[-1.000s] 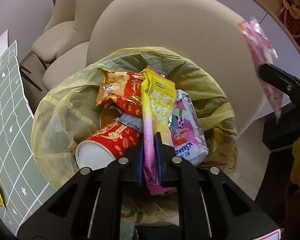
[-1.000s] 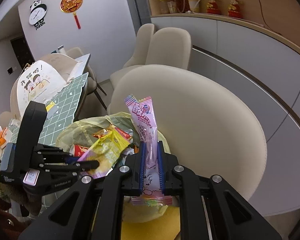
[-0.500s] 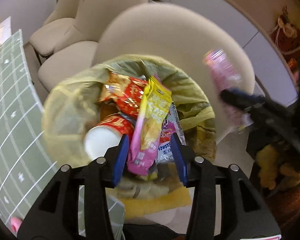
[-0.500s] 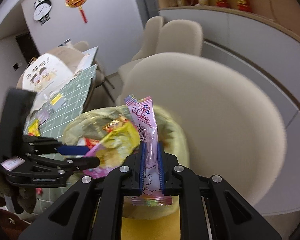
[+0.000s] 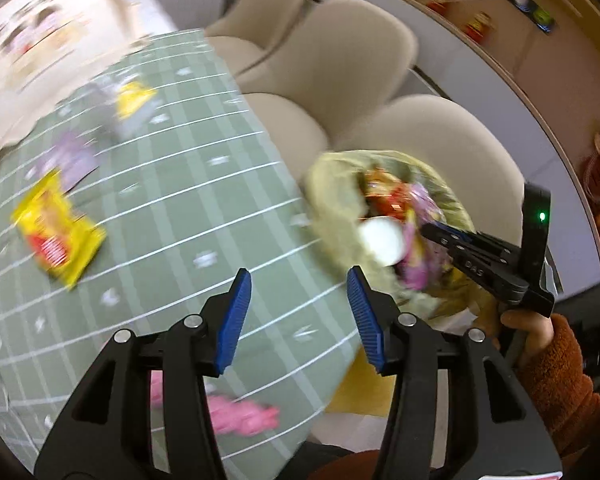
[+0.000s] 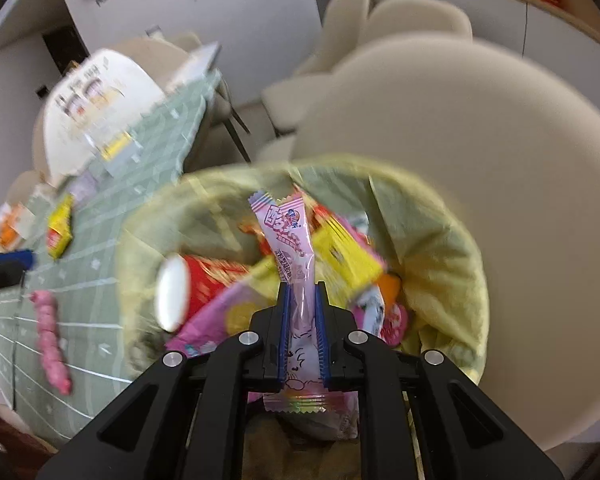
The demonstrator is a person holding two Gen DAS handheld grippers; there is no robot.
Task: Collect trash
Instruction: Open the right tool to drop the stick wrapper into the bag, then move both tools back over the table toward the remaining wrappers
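Observation:
My left gripper (image 5: 298, 292) hangs over the green checked tablecloth (image 5: 172, 208), its jaws opening with nothing between them. On the cloth lie a yellow-and-red packet (image 5: 56, 232), a pink wrapper (image 5: 240, 416), a small yellow packet (image 5: 134, 100) and a purple one (image 5: 68, 156). My right gripper (image 6: 302, 292) is shut on a long pink candy wrapper (image 6: 288, 236), right above the bin lined with a yellow-green bag (image 6: 440, 240). The bin holds a red paper cup (image 6: 204, 280), a yellow packet (image 6: 348, 256) and more wrappers. In the left wrist view the right gripper (image 5: 432, 232) reaches over the bin (image 5: 332, 184).
Beige chairs (image 5: 340, 60) stand behind the table and around the bin (image 6: 500, 140). A hand in a rust sleeve (image 5: 556, 360) holds the right gripper. A grey cabinet (image 5: 500, 80) runs along the wall. Both views are blurred by motion.
My left gripper let go of the yellow-and-pink packet into the bin, opened, and swung left over the table. My right gripper came down over the bin, still holding the pink wrapper.

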